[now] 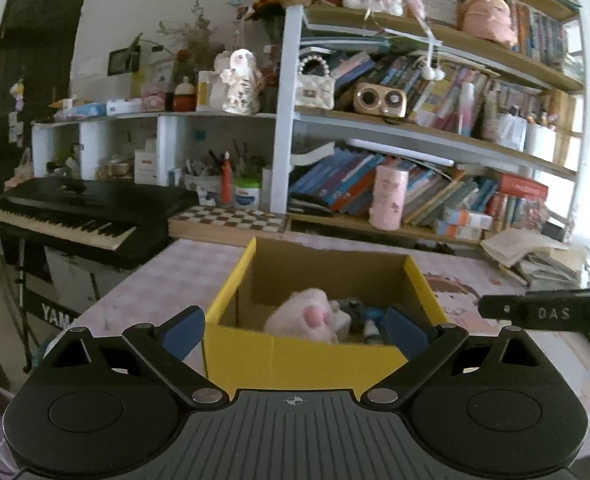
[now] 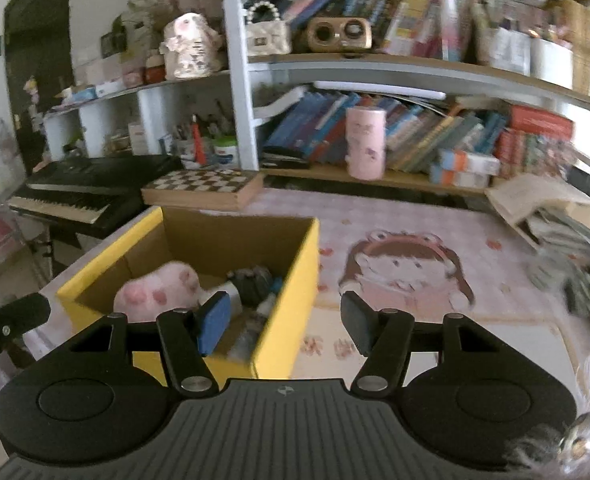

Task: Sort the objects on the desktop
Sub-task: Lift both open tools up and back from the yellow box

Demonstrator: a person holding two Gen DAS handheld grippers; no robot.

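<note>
In the left wrist view the left gripper (image 1: 295,330) filled the bottom of the frame, its jaws spread wide with nothing between the blue pads (image 1: 181,332). Straight beyond them, in the lower centre, stood a yellow cardboard box (image 1: 295,354) with its top open. Inside lay a pink plush toy (image 1: 309,316) and, just to its right, some dark grey and blue objects (image 1: 355,312) too blurred to name. The box stood on a desk covered by a pink mat (image 1: 175,268). At the right edge, a black part of the right gripper (image 1: 547,312) reached into the frame.

In the right wrist view the right gripper (image 2: 287,320) held its jaws partly open and empty; the left pad showed in front of the box's open top, the right pad in front of the mat. The box sat at lower left of this frame, the plush toy against its left side and the dark objects beside it towards the centre. To the right of the box, a cartoon girl (image 2: 407,268) was printed on the mat.

Behind the desk, a checkerboard box (image 2: 203,188) lay at the back edge, a black keyboard piano (image 2: 91,196) stood at the left, and a pink cylinder (image 2: 366,142) stood upright before the crowded bookshelves (image 2: 415,76). Loose papers (image 2: 551,208) were heaped at the right.
</note>
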